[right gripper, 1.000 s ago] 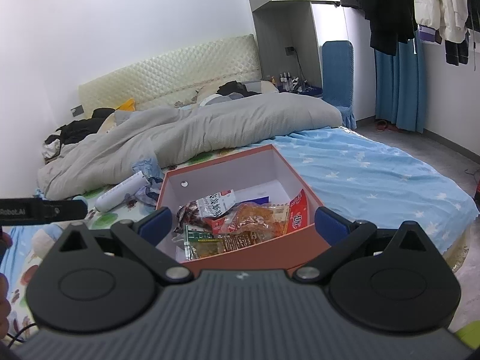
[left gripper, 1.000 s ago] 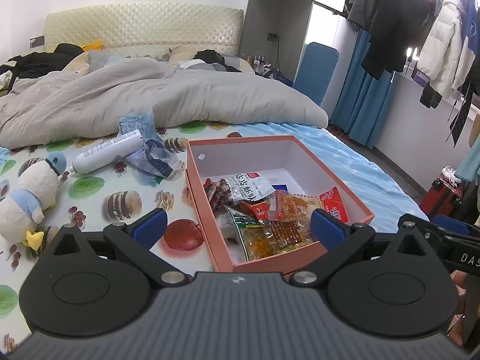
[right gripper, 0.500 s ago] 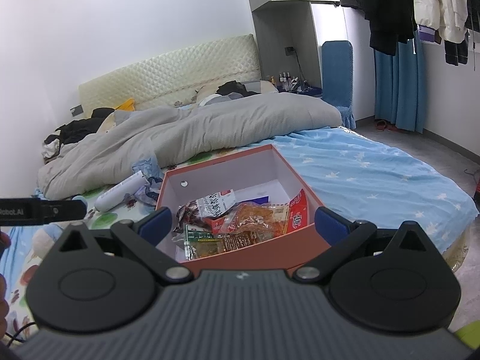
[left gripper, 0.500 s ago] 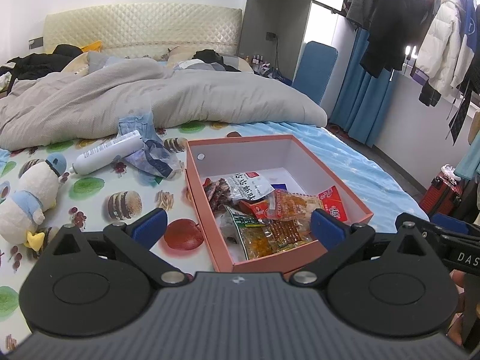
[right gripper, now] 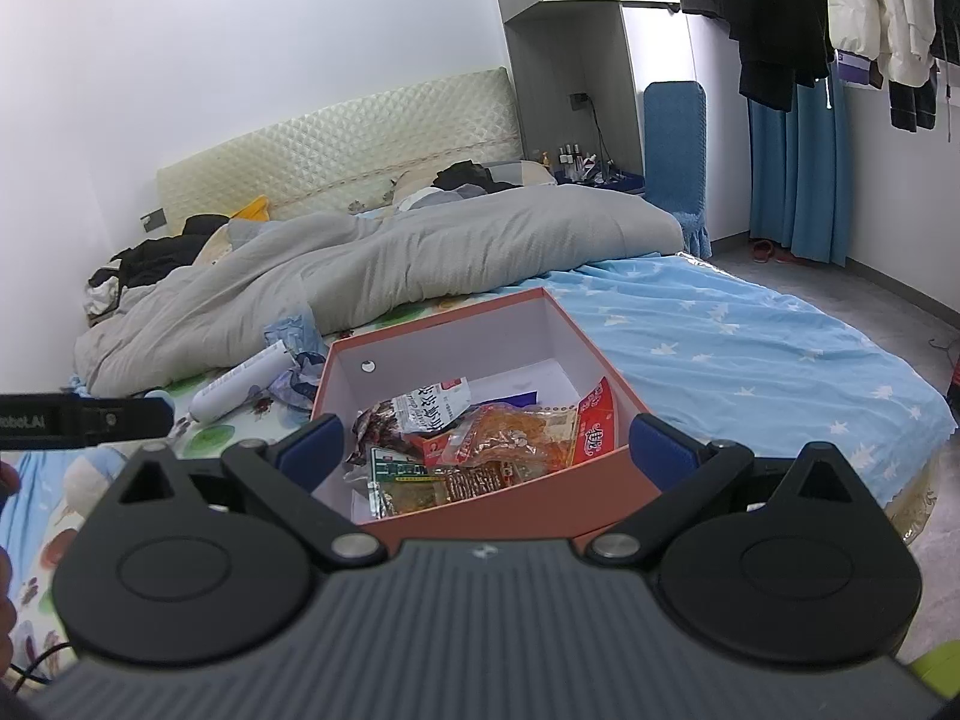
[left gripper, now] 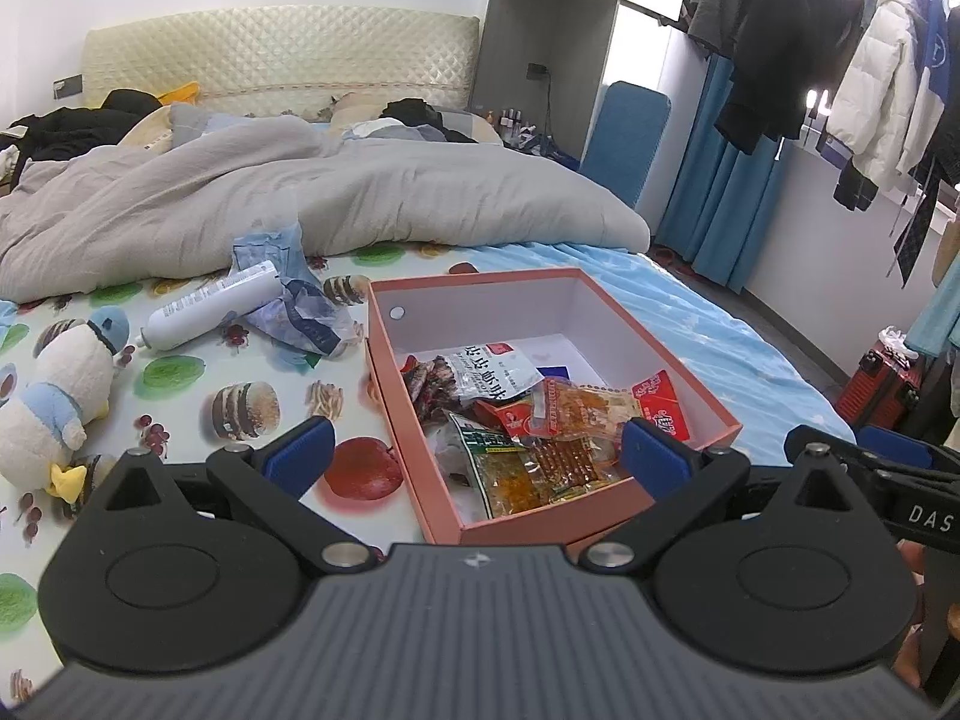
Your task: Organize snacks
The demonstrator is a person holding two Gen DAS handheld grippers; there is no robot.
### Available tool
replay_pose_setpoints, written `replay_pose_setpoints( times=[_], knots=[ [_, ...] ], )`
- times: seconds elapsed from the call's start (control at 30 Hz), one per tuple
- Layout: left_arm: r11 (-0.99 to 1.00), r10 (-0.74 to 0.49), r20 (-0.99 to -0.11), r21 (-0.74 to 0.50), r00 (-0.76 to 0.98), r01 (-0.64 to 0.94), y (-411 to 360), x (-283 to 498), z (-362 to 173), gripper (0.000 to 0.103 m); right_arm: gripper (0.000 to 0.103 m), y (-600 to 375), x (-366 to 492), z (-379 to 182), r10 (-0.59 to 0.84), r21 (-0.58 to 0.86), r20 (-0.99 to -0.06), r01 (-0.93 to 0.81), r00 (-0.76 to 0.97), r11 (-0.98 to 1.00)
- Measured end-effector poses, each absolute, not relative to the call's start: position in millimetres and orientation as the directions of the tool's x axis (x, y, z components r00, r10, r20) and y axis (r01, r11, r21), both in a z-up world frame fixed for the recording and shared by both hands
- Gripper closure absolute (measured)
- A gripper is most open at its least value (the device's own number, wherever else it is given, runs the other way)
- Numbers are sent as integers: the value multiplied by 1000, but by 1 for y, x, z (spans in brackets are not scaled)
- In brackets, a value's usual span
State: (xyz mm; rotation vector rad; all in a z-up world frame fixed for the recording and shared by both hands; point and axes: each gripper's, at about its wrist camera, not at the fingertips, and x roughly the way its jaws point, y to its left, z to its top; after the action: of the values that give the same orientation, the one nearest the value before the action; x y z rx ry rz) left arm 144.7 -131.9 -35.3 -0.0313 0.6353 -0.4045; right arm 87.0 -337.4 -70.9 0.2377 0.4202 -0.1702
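An open orange box (left gripper: 384, 372) (right gripper: 528, 492) with a white inside sits on the bed. Several snack packets lie piled in its near half: a white packet (left gripper: 492, 367) (right gripper: 432, 399), an orange packet (left gripper: 576, 405) (right gripper: 510, 435), a red packet (left gripper: 663, 405) (right gripper: 591, 426) and a green packet (left gripper: 498, 459) (right gripper: 399, 471). My left gripper (left gripper: 474, 457) is open and empty, held just before the box's near edge. My right gripper (right gripper: 489, 441) is open and empty, also at the near edge. Each gripper shows at the edge of the other's view.
A white tube (left gripper: 210, 306) (right gripper: 240, 381), crumpled blue wrapping (left gripper: 294, 306) (right gripper: 294, 348) and a plush duck (left gripper: 54, 396) lie left of the box. A grey duvet (left gripper: 300, 198) lies behind. A red suitcase (left gripper: 876, 390) stands at the right.
The left gripper has drawn back very slightly. The right gripper has not visibly moved. Both stay open.
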Motion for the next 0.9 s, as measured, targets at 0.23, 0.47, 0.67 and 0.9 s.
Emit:
replay_pose_setpoints(
  times=[0.23,0.47,0.67,0.9],
  knots=[
    [920,-381,-562,-150,734,362,-135,144,-33,0,0,-336,88,-72,-111,193,-425,210,898,958],
    [919,-381,-571,-150,727,364,-133,144,-36,0,0,-338,89,-73,-113,197,-430,215,896,956],
    [919,-381,-572,-149,726,365,-132,143,-37,0,0,-335,89,-73,-111,194,-427,211,897,958],
    [919,-382,-573,-150,725,365,-131,142,-38,0,0,-335,89,-74,-112,192,-426,212,897,958]
  ],
)
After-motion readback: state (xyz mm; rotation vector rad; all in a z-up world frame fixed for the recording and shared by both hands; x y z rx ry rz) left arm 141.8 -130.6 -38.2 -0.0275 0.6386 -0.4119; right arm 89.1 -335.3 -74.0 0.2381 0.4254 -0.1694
